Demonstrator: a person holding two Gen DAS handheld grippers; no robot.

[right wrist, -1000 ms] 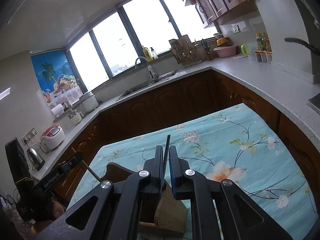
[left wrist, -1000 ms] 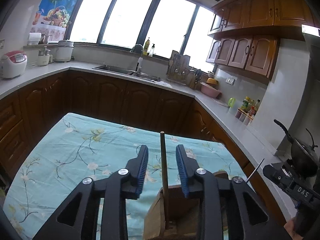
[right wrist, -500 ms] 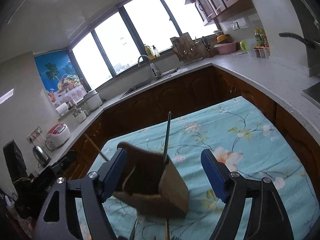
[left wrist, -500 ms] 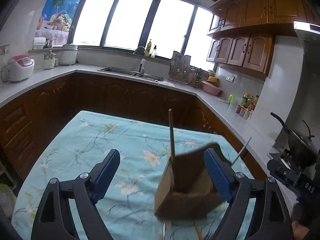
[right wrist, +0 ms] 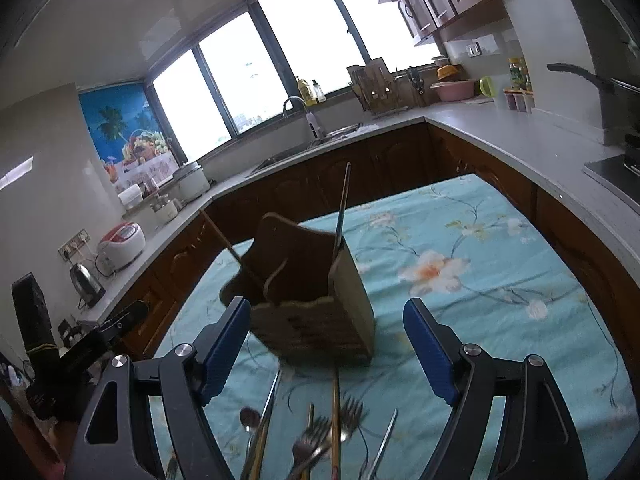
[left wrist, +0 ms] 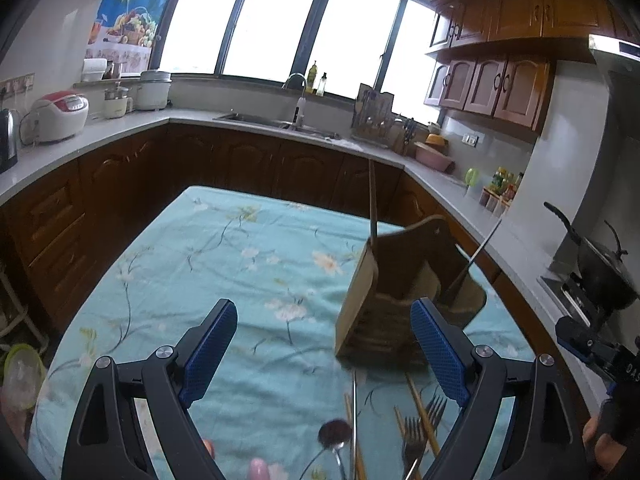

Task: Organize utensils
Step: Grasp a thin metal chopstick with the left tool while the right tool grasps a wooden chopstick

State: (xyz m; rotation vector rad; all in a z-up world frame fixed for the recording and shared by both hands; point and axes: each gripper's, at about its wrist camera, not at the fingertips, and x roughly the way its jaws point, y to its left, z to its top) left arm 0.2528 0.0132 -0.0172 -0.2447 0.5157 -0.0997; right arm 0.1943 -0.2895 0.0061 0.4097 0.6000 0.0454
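A wooden utensil holder (left wrist: 404,292) stands on the floral teal tablecloth (left wrist: 224,264); it also shows in the right wrist view (right wrist: 312,300). Two chopsticks stand in it, a brown one (left wrist: 372,204) and a dark one (left wrist: 474,258). Loose forks (left wrist: 420,428), a spoon (left wrist: 334,434) and chopsticks (left wrist: 418,412) lie on the cloth in front of it, also in the right wrist view (right wrist: 320,436). My left gripper (left wrist: 324,352) is open and empty, short of the holder. My right gripper (right wrist: 326,352) is open and empty, just before the holder.
Kitchen counters wrap around the table, with a sink (left wrist: 276,120), rice cookers (left wrist: 60,114), a kettle (right wrist: 86,284) and a pan on the stove (left wrist: 604,272). A lidded container (left wrist: 20,372) sits off the table's left edge.
Both grippers let go of the chopsticks standing in the holder, opened wide and pulled back and up. The loose cutlery in front of the holder came into view.
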